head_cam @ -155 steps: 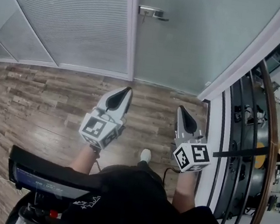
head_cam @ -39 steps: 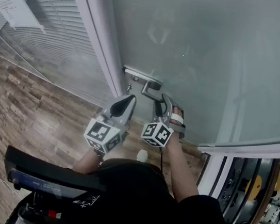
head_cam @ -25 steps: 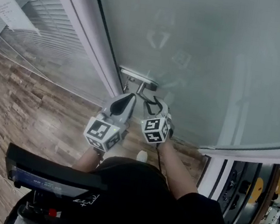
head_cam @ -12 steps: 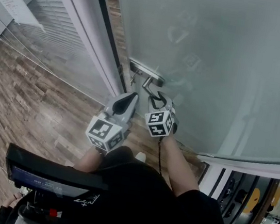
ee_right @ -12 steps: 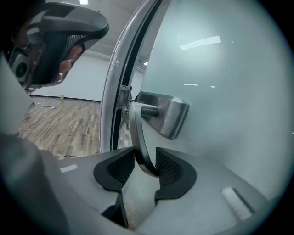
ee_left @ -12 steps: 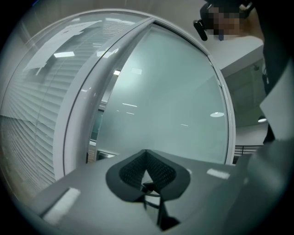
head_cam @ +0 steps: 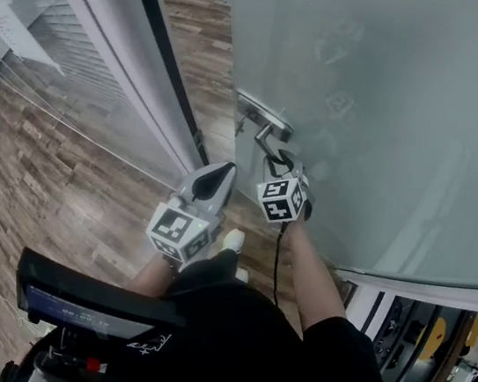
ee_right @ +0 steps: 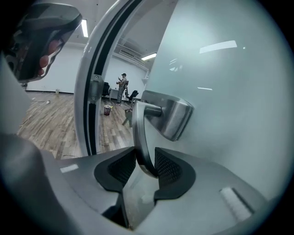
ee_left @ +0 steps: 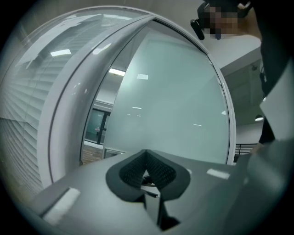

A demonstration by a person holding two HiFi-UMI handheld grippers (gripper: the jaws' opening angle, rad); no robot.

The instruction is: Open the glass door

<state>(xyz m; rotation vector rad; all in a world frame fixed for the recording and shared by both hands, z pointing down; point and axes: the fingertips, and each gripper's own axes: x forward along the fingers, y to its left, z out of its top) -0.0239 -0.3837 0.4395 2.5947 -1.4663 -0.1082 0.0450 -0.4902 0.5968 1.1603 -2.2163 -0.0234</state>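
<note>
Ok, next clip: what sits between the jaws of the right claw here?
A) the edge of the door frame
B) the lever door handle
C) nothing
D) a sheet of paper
B: in the right gripper view the door handle runs down into the right claw, whose jaws have just been closing and now pinch it from both sides.

Wood-plank floor (head_cam: 46, 175) under white shoe (head_cam: 232, 240)
</note>
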